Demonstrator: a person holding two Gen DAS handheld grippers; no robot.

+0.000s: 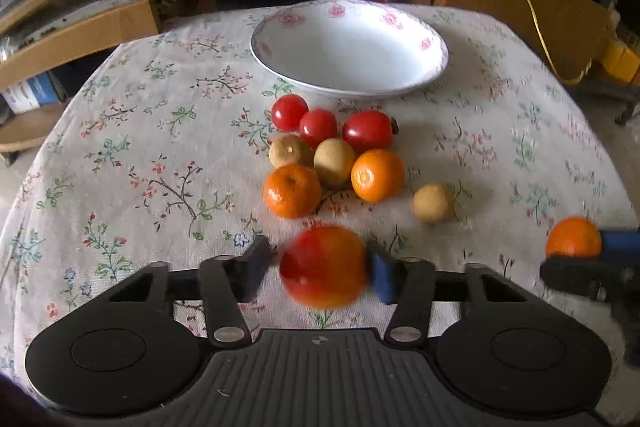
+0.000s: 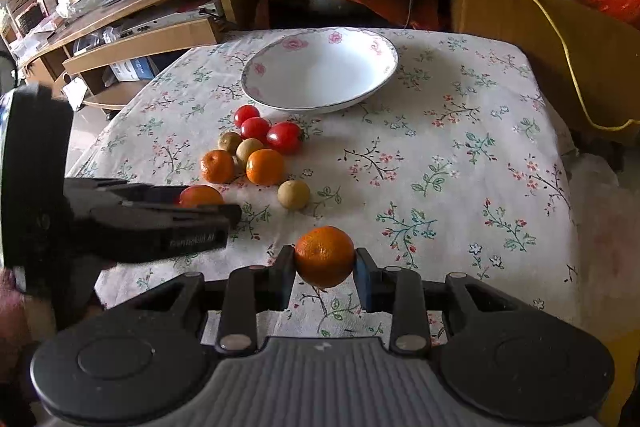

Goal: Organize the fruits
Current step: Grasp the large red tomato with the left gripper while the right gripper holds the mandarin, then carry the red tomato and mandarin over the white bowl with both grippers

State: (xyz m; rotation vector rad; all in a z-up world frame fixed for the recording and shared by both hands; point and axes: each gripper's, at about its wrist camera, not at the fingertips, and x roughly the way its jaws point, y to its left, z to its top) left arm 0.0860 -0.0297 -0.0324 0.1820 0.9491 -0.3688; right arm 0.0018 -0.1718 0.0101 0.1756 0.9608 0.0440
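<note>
Both grippers carrying fruit.
I am gripping a smooth red-orange fruit (image 1: 323,266) in the left gripper (image 1: 320,269); right gripper (image 2: 325,269) jaws are clamping a firm tangerine (image 2: 325,255) across its middle.

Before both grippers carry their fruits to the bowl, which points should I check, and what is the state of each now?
1. Right gripper pinches the orange on both sides: ok.
2. Left gripper grips the red-orange fruit: cannot tell; image blurred, and the left pad seems slightly apart.
3. White bowl has no fruit inside: ok.
4. Way to the bowl: not ok at table level; the fruit cluster lies between, so go above it.
5. The two grippers are apart: ok.
</note>
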